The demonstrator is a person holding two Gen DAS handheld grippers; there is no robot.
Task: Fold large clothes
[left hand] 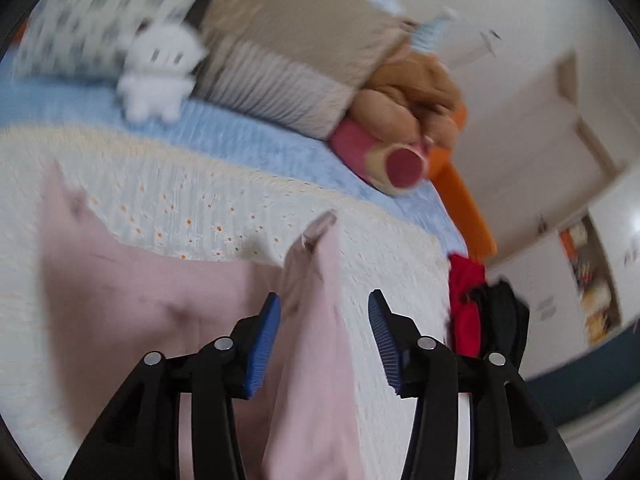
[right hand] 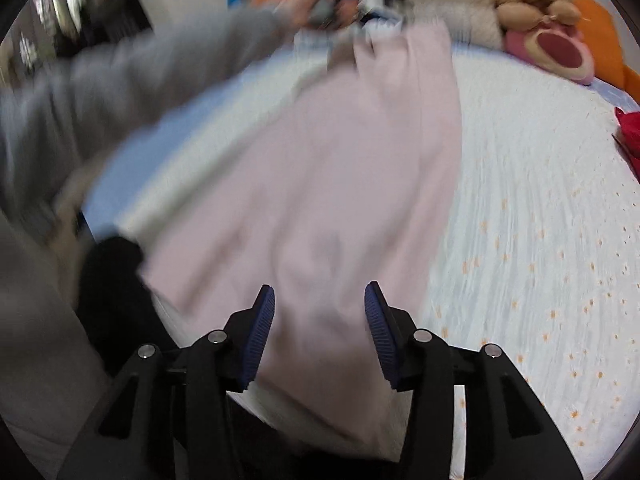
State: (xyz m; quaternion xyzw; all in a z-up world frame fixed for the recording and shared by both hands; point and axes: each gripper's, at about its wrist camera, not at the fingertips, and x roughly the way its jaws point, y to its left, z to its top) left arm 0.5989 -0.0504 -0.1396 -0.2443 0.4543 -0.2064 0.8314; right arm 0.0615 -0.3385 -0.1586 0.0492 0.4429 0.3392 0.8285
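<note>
A pale pink garment (right hand: 320, 160) lies stretched lengthwise on the white quilt with small orange flowers (right hand: 540, 240). In the left wrist view a raised fold of the garment (left hand: 316, 320) stands between the blue pads (left hand: 266, 344) of my left gripper (left hand: 324, 312). The jaws stand apart and do not press the cloth. My right gripper (right hand: 320, 308) hovers open over the near end of the garment, with pink cloth below the gap. In the right wrist view a grey-sleeved arm (right hand: 140, 72) reaches to the garment's far end, and the tool it holds is blurred.
At the head of the bed sit a white plush figure (left hand: 156, 72), a beige pillow (left hand: 288, 60), a patterned pillow (left hand: 100, 12) and a brown and pink plush toy (left hand: 404, 120). Red and black clothes (left hand: 472, 304) lie at the quilt's right edge, beside an orange bed frame (left hand: 464, 208).
</note>
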